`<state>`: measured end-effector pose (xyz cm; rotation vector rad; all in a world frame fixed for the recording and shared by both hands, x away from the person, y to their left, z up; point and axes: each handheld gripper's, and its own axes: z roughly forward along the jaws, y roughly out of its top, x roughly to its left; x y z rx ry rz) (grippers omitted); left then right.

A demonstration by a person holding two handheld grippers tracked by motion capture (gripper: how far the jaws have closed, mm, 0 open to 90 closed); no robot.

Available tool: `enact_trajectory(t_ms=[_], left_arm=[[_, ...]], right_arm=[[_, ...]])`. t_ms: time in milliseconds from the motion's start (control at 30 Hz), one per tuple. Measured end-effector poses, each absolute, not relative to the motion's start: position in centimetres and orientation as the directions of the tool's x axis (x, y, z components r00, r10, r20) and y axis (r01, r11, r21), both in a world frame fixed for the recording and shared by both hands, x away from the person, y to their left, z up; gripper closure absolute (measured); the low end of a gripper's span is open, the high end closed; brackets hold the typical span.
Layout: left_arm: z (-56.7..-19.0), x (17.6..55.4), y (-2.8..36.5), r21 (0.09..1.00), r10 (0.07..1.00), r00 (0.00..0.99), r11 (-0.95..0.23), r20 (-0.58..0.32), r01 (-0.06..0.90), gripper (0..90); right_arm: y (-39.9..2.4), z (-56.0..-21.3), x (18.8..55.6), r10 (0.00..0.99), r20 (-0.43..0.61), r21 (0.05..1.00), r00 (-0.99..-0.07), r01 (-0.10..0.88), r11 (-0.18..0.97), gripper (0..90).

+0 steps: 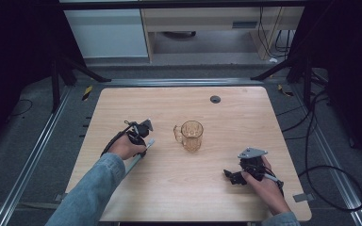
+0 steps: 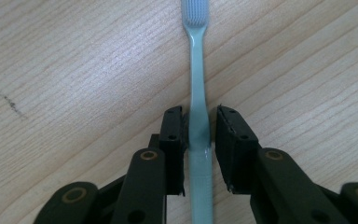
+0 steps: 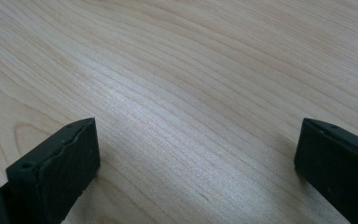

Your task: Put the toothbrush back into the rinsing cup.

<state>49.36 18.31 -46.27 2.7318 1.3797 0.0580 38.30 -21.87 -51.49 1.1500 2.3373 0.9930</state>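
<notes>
- left gripper (image 1: 140,136), left half of the table (image 1: 226,101): jaws pinching the handle of a pale green toothbrush (image 2: 196,93) lying flat on the wood
- amber glass mug (image 1: 190,135) mid-table, upright
- right gripper (image 1: 235,176) near the front right corner, jaws spread wide, empty

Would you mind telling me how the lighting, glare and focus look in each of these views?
High view: table evenly lit, surroundings dark, glass mug slightly soft. Left gripper view: toothbrush sharp at the handle between the jaws, bristles softer near the top edge, mild sheen on the wood. Right gripper view: broad pale glare across the grain, near jaws a little blurred.
</notes>
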Motion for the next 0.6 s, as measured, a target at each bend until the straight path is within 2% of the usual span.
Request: enact_trajectory(t_ms=[167,367,600], left_arm=[[-46.3,49.3,18.2,0.095,0.799,0.601,-0.598,0.001,0.795,77.9],[-45.6,49.1,18.4,0.136,0.8,0.6,-0.596,0.01,0.791,78.8],[-43.0,48.8,19.9,0.285,0.814,0.58,-0.554,-0.011,0.782,78.9]], right_arm=[[-21.9,-51.5,38.3,0.794,-0.005,0.722,-0.608,0.548,0.423,0.4],[-21.9,-51.5,38.3,0.794,-0.005,0.721,-0.608,0.547,0.424,0.4],[-21.9,-51.5,38.3,0.794,-0.003,0.721,-0.608,0.549,0.423,0.4]])
